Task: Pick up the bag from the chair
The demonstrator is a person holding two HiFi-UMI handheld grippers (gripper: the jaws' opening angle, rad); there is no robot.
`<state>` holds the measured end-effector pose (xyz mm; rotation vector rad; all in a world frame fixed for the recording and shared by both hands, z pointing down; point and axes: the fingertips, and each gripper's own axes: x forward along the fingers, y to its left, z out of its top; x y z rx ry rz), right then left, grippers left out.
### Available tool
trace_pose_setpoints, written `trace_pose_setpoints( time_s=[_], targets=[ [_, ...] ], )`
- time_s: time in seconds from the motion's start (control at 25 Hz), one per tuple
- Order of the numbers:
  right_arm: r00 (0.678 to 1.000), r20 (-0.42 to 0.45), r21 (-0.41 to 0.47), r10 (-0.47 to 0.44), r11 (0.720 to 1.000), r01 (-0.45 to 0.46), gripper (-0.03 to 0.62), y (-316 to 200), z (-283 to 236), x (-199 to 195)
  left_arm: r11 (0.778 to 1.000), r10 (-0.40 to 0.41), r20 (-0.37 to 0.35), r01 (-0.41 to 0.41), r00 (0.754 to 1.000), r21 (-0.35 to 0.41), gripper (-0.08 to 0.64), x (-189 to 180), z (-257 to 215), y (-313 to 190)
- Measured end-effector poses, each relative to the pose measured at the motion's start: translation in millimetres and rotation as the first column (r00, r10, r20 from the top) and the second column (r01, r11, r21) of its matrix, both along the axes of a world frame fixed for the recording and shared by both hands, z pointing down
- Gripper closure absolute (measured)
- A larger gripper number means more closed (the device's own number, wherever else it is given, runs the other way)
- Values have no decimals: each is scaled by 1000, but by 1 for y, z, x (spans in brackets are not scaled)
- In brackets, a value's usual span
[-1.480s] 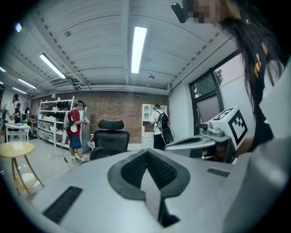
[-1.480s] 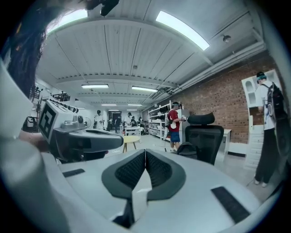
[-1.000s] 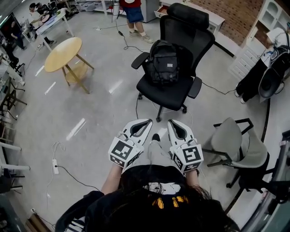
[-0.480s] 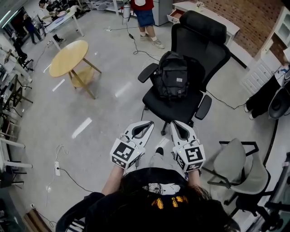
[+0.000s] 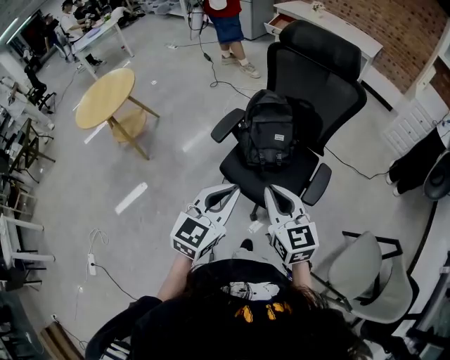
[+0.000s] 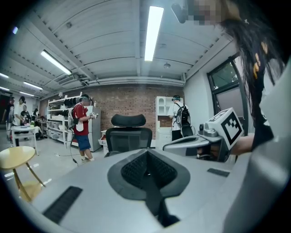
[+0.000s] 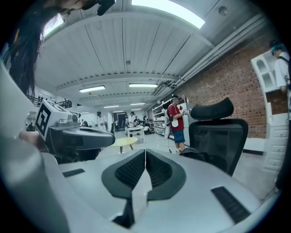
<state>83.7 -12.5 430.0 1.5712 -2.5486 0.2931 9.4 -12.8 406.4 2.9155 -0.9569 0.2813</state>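
Note:
A black backpack (image 5: 270, 132) stands upright on the seat of a black office chair (image 5: 318, 65), leaning against the backrest. My left gripper (image 5: 227, 189) and right gripper (image 5: 270, 190) are held side by side low in the head view, short of the chair's front edge, both shut and empty. In the left gripper view the chair (image 6: 128, 132) rises just past the closed jaws, and the bag is hidden behind them. In the right gripper view the chair (image 7: 219, 133) stands to the right, with the top of the bag (image 7: 193, 153) peeking over the jaw.
A round wooden table (image 5: 105, 97) stands at the left. A person in a red shirt (image 5: 226, 21) stands beyond the chair, with a cable (image 5: 211, 67) on the floor. A grey chair (image 5: 364, 271) sits at the lower right. A power strip (image 5: 91, 264) lies on the floor at left.
The view has closed in on the chair: chair and backpack sit lower and nearer the grippers than a second ago. Both grippers keep their pose, still shut.

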Motion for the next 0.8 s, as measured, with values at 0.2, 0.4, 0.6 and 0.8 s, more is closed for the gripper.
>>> trace_pose_setpoints(
  time_s=[0.2, 0.4, 0.6, 0.8],
  targets=[
    [1000, 9, -9, -10, 1000, 10, 588, -17, 8, 12, 1000, -9, 5, 9, 1000, 13, 555, 13, -2, -18],
    [1000, 19, -15, -24, 1000, 24, 588, -26, 11, 14, 1000, -14, 15, 14, 1000, -4, 555, 19, 3, -31],
    [1000, 18, -28, -13, 1000, 13, 588, -30, 15, 19, 1000, 11, 12, -11, 1000, -14, 555, 30, 3, -36],
    [1000, 19, -35, 7, 999, -6, 586, -39, 18, 29, 999, 37, 19, -36, 999, -19, 555, 41, 6, -46]
  ],
)
